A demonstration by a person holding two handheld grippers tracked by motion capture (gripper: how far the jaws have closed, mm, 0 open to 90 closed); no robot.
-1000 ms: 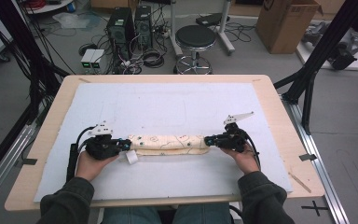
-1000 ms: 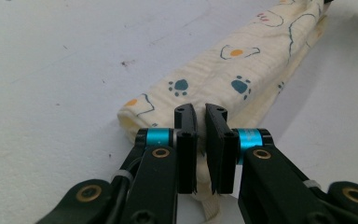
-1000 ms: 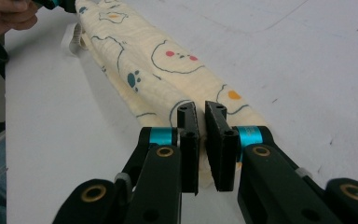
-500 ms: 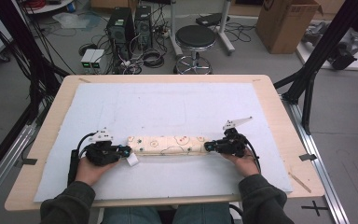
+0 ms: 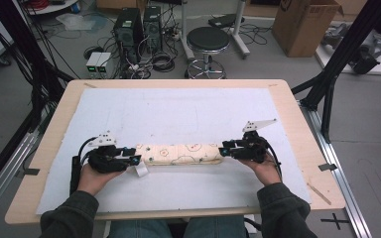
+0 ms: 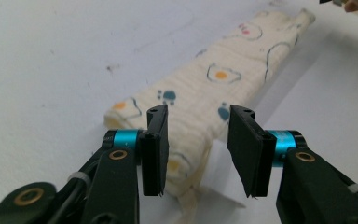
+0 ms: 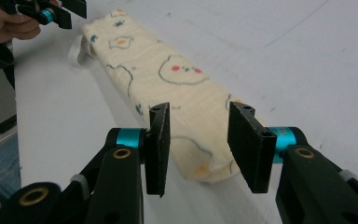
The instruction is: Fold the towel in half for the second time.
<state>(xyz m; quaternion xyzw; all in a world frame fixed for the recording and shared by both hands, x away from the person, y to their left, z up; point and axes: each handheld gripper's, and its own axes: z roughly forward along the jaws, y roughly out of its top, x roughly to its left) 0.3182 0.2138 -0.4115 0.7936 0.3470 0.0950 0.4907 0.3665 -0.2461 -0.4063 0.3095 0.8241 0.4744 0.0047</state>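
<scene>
Two claws flank the folded cloth [image 5: 181, 153]: your left claw [image 5: 135, 159] and right claw [image 5: 224, 150] have just been opening and stand part-open, each end between the jaws, pads clear. Light, soft and floppy, it will sag; grip the ends. Beyond it, bare white mat [image 5: 178, 109] on the worktop [image 5: 297, 124]; nothing obstructs.

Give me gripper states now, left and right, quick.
Left gripper: jaws open, just been opening, standing astride the end of the folded cloth without pressing it.
Right gripper: jaws open, just been opening, the cloth's other end between them, unpinched.
</scene>
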